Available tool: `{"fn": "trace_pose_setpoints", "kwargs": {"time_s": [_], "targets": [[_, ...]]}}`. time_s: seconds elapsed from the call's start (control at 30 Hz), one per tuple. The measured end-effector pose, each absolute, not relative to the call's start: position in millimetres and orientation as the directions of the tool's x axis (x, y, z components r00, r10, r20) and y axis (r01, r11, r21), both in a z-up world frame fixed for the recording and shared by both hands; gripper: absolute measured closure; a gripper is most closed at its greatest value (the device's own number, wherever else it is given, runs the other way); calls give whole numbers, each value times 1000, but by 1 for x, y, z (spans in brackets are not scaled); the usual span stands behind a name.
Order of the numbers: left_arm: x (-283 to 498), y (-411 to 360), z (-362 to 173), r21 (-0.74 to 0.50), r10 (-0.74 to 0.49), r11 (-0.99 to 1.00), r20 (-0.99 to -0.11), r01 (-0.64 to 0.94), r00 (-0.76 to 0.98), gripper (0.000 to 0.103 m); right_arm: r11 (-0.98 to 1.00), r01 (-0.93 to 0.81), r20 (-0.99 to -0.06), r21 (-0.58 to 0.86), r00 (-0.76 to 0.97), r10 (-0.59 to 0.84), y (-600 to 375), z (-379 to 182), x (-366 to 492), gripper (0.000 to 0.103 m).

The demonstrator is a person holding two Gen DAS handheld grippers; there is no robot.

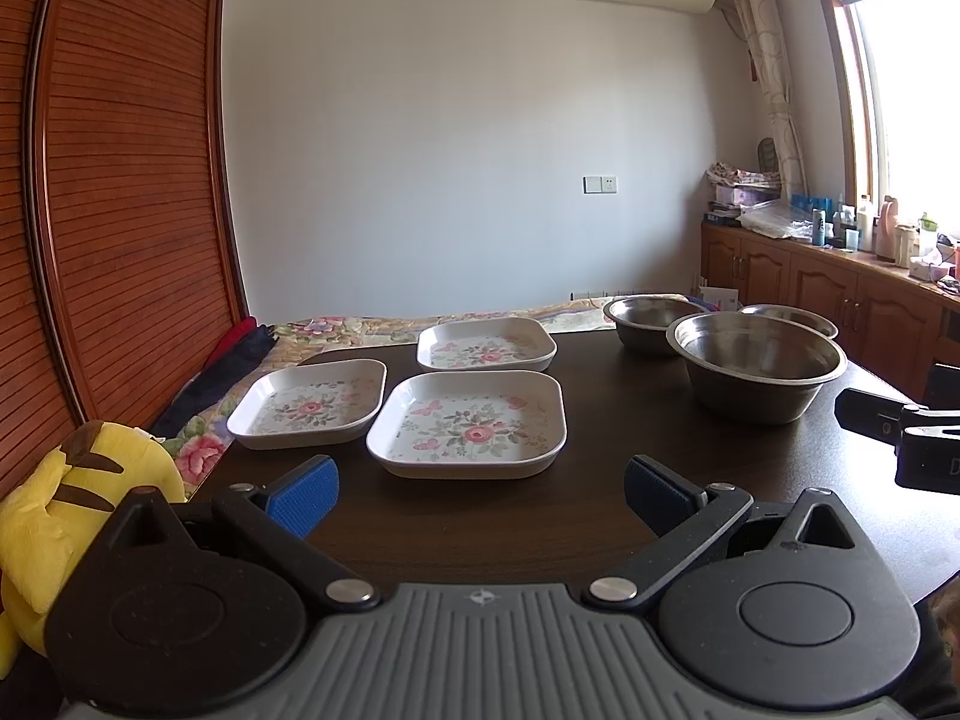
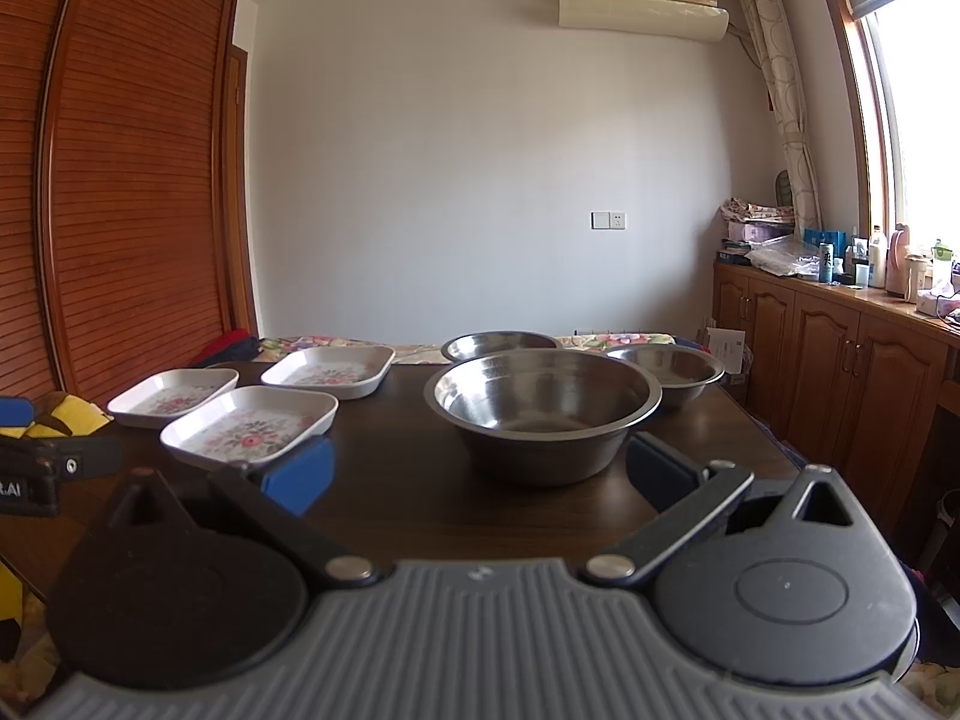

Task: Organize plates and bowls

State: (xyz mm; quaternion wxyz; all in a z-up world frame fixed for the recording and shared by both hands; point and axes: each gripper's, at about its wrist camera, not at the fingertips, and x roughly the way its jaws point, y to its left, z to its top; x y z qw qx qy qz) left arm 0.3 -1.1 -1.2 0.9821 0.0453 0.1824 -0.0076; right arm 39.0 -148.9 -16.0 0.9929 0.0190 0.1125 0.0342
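1. Judged risk: the three floral plates are shallow with thin sloped rims. The left claw [image 1: 480, 495] could slip off such a rim, or shove the nearest plate [image 1: 467, 423] into the left plate [image 1: 309, 402] just beside it.
2. Judged risk: the steel bowls look slick; the right claw [image 2: 477, 474] may tip the large bowl [image 2: 543, 408] if it pinches only one wall.
3. Both claws are released, jaws spread, grasping nothing.
4. On the dark desk [image 1: 600, 480], the nearest plate sits just above the left claw at frame centre, the far plate [image 1: 486, 343] behind it.
5. The large bowl fills the right view's centre, between and just beyond that claw's blue pads; two smaller bowls stand behind it.
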Motion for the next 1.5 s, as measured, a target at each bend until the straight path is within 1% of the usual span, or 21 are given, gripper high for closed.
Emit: {"fn": "trace_pose_setpoints", "kwargs": {"time_s": [0.73,1.0,1.2,1.5], "targets": [[1,-6,1,86,-1,996,-362,34,932,0,997,-64,-224,47,972,73,-149,-17,39,0],[8,-5,-4,87,-1,995,-389,37,921,0,996,-75,-238,42,968,82,-144,-23,45,0],[18,4,-11,90,6,995,-411,34,912,0,991,-125,-267,41,955,132,-135,-27,53,0],[40,18,-10,115,16,993,-427,36,904,0,973,-229,-291,-3,932,218,-124,-20,69,0]]}}
